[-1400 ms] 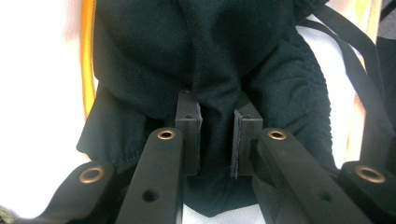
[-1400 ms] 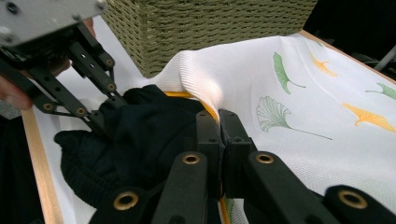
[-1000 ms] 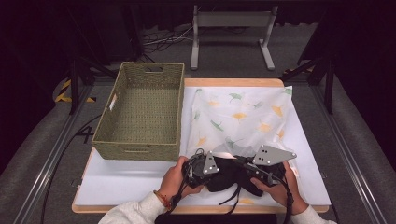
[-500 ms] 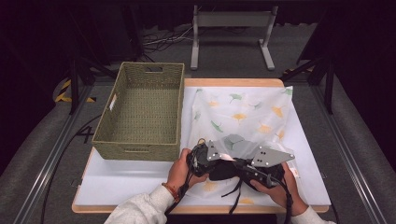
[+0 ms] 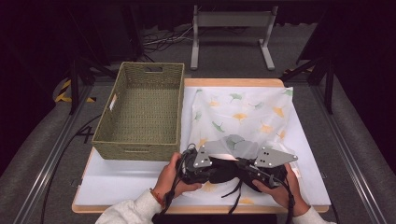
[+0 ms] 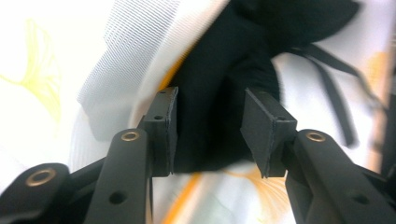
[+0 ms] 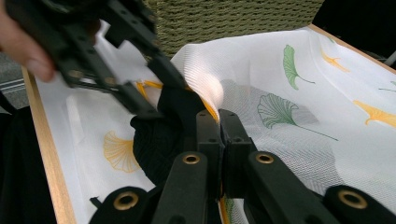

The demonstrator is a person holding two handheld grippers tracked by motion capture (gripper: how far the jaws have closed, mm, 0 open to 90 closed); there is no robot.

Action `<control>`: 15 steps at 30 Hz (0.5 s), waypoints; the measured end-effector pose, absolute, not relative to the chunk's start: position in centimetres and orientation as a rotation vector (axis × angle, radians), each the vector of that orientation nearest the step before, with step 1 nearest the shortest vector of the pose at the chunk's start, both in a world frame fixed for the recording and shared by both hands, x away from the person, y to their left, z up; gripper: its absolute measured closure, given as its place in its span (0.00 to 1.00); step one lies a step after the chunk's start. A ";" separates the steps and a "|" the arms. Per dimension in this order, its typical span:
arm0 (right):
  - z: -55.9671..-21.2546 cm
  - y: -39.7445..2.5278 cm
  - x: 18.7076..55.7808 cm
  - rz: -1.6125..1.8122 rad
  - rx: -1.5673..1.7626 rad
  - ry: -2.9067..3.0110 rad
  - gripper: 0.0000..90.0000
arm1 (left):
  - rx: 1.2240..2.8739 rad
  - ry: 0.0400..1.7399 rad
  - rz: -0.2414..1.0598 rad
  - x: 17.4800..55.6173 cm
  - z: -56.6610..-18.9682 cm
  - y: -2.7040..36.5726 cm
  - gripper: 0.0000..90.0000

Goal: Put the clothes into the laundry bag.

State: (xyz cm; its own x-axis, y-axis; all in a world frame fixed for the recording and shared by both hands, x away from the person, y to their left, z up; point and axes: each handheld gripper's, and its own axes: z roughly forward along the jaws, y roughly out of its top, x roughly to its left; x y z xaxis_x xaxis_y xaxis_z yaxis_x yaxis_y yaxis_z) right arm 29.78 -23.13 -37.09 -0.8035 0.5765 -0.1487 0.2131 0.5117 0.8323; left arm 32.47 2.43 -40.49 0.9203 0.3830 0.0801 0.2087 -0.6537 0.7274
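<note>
A lab-like recording booth: black curtains, floor rails [image 5: 44, 175], loose cables [image 5: 161, 39] and a metal stand [image 5: 232, 28] beyond the table [image 5: 116, 179].

Our two grippers meet over a black cloth thing

Our left gripper [image 5: 219, 169] and right gripper [image 5: 243, 171] sit close together on the black cloth [image 5: 224, 171], with the green basket [image 5: 140, 112] far off past our jaws.

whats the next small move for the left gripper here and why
Probably close the left gripper on the black garment: its fingers stand apart with the dark fabric between them, unpinched. The right gripper is shut on the edge of the mesh bag, lifting it like an opening.
</note>
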 end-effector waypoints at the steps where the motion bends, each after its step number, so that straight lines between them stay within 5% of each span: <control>1: -37.1 -23.2 29.8 1.208 0.652 2.346 0.99 | 2.290 0.403 0.285 32.0 -40.4 2.6 0.63; 10: -37.1 -23.0 29.8 1.209 0.654 2.354 0.99 | 2.283 0.204 0.172 29.2 -41.2 -2.0 0.70; 15: -37.2 -23.1 29.9 1.210 0.657 2.356 0.99 | 2.318 0.233 0.089 29.4 -43.0 -4.0 0.67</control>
State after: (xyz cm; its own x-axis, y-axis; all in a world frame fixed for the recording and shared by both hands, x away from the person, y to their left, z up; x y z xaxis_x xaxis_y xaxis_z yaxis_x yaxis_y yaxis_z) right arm 29.85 -23.05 -37.20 -0.8047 0.5764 -0.1421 0.2203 0.5122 0.8301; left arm 29.45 -3.98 -43.00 0.9806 0.1956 -0.0080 0.1401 -0.6728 0.7264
